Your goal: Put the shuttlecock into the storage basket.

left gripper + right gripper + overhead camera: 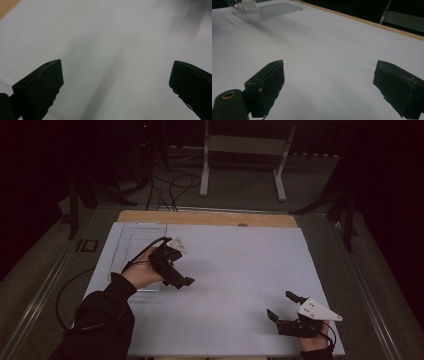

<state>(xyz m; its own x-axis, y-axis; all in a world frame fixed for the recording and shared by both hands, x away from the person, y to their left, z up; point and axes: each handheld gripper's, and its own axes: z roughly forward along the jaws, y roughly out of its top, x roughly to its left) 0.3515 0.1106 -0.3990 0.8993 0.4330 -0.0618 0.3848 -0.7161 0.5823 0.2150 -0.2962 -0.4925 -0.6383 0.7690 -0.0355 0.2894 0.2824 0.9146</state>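
Hands are coming in from the bottom of the high view, each holding a black gripper over a white table [225,270]. Left gripper [186,282] is hovering just beside a clear plastic tray [131,242] lying flat at the table's far left; the hand is covering the tray's near end, and its contents are too faint to make out from here. Right gripper [281,306] is sitting low at the near right corner, well apart from the tray, its jaws spread wide with nothing between them.

Left gripper view is looking along two black jaws standing far apart over bare white surface, holding nothing [117,75]. Wooden edging [7,7] is peeking in at the top left corner, and a dark blur at the top right is unreadable.

Right gripper view is showing this gripper's jaws equally wide and empty [329,77]. Far off at the top left, the tray [272,10] is appearing again (see-through, shallow, glossy), with something small and white [249,5] inside, cut off by the frame.
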